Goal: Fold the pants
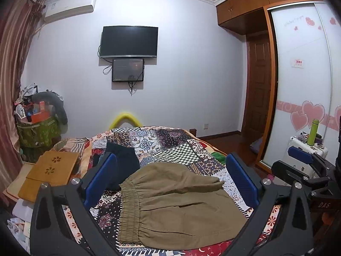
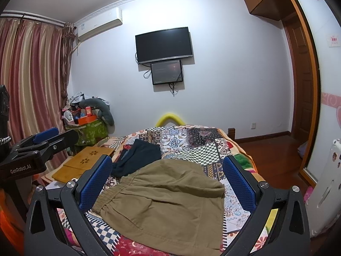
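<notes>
Far to the left of the left gripper (image 1: 170, 183), past its left finger, a wooden lap table (image 1: 50, 175) lies at the edge of the bed, with a green bag (image 1: 37, 132) heaped with odds and ends behind it by the striped curtain (image 1: 10, 74). Just beyond the left finger's blue pad lies a dark garment (image 1: 123, 160) on the patchwork quilt (image 1: 170, 143).

Between the fingers of this gripper, which stand wide apart and hold nothing, lie the olive pants (image 1: 177, 204), folded over on the quilt, the elastic waistband toward the left finger (its gathers show plainly) and the legs running toward the right finger. To the right of the left gripper the right gripper (image 2: 168, 183) shows at the frame's edge; past it stand a white suitcase (image 1: 307, 151) and a green bottle (image 1: 313, 132).

In the right wrist view the right gripper's fingers are likewise spread wide and empty, above the pants (image 2: 166, 202), which lie between them; the dark garment (image 2: 140, 155) is ahead of its left finger. On the far wall, ahead of both, hangs a television (image 2: 164, 44).
</notes>
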{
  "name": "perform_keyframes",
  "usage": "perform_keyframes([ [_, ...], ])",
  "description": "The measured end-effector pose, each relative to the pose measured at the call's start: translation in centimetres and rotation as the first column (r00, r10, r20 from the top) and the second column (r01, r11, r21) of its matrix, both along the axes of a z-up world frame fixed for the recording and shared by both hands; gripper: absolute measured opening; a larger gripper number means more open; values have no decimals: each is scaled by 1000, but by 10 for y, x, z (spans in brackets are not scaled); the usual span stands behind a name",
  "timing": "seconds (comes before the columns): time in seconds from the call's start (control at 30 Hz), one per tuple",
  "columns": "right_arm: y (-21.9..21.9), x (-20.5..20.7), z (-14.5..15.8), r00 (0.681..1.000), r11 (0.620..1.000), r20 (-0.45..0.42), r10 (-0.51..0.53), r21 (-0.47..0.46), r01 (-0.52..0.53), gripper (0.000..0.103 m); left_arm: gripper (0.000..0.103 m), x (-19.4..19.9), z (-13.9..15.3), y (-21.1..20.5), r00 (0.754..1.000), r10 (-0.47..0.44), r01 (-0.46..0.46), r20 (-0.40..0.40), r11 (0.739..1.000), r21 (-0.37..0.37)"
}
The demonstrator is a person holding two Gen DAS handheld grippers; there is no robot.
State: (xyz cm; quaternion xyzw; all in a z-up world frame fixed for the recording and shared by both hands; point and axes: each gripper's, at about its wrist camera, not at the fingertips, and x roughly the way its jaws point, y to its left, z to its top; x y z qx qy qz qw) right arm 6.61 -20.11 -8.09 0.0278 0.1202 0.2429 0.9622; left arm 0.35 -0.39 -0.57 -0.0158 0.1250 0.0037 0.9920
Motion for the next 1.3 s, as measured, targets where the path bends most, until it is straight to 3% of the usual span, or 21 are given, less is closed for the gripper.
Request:
perform_keyframes([
  [1.3,3,6,0,1000,1000,-8,-12,-26,12,103,103,7,-2,11,1000,14,-14,-13,1000,-16],
])
